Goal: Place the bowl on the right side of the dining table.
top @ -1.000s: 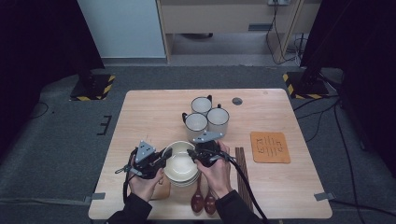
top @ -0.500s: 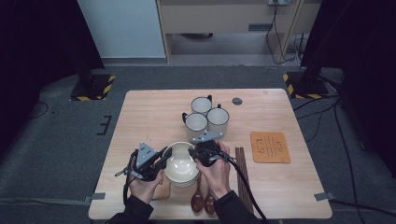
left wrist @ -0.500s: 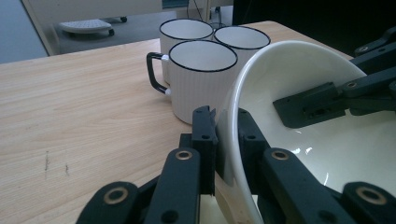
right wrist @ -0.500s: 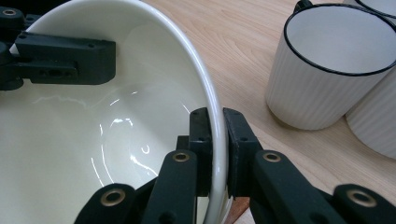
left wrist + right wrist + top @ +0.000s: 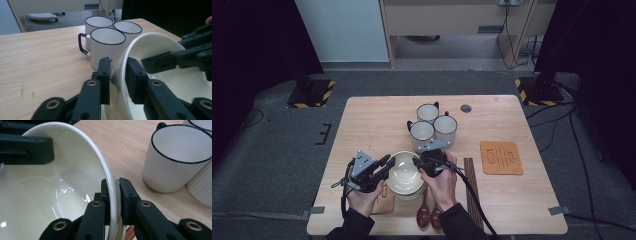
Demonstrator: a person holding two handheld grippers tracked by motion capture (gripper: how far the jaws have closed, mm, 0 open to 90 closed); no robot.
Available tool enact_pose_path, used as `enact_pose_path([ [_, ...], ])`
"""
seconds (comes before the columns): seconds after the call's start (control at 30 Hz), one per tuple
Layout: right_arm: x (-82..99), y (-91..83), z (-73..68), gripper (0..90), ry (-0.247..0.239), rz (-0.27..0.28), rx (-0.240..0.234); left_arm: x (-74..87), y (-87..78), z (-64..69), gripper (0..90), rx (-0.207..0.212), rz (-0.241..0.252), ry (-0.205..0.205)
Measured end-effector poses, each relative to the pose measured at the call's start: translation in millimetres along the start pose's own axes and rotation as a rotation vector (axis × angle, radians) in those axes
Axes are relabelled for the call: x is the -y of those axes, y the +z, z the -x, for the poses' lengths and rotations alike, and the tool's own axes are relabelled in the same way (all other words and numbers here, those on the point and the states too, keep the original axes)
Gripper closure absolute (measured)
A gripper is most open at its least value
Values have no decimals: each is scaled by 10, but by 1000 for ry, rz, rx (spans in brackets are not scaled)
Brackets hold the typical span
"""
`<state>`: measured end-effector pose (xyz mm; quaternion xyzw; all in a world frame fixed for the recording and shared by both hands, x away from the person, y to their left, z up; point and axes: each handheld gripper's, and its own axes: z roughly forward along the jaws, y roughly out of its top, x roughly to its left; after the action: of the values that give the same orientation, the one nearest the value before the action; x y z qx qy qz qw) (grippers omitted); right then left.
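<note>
your left gripper (image 5: 388,162) grips the left rim of the top bowl (image 5: 404,171). in the left gripper view, the left gripper (image 5: 118,72) has one jaw outside the wall and one inside, with the rim standing between them; its jaws have just been opening slightly, and a narrow gap shows on the outer side, so you cannot tell whether both pads press firmly. your right gripper (image 5: 416,163) takes the opposite, right rim of the same bowl. in the right gripper view, the right gripper (image 5: 114,195) is pinching the thin white rim, both pads flat against the wall, one inside and one outside.

the top bowl (image 5: 50,195) sits near your edge of the table (image 5: 362,125), between your two hands, tilted and nested on a stack of bowls (image 5: 409,192). the bowl rim lies directly between each pair of jaws, not beside them.

three white mugs (image 5: 432,122) with dark rims stand clustered just beyond the bowl, apart from it. two dark spoons (image 5: 428,216) lie on the table below the stack, near your right wrist. dark chopsticks (image 5: 471,185) lie to the right of your right hand, and an orange coaster (image 5: 500,158) lies further right.
</note>
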<state>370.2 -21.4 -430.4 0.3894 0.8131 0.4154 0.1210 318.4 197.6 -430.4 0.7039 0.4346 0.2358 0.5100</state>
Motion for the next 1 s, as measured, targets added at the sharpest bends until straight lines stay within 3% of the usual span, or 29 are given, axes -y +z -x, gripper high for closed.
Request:
enact_pose_path([
  [0.1, 2, 22, 8, 824, 7, -4, -1, -28, -36, -16, 665, -2, 21, -1],
  [0.33, -14, 23, 27, 824, 17, 6, -4, -104, -137, -89, 495, 23, 115, -58],
  [0.57, -24, -34, 49, 823, 19, 23, -9, -160, -259, -270, 402, -21, 194, -107],
  [0.83, -52, -152, 86, 822, 27, 53, -24, -83, -271, -539, 365, -103, 170, -141],
  [1.0, -61, -221, 117, 822, 29, 66, -29, 22, -224, -685, 354, -157, 130, -153],
])
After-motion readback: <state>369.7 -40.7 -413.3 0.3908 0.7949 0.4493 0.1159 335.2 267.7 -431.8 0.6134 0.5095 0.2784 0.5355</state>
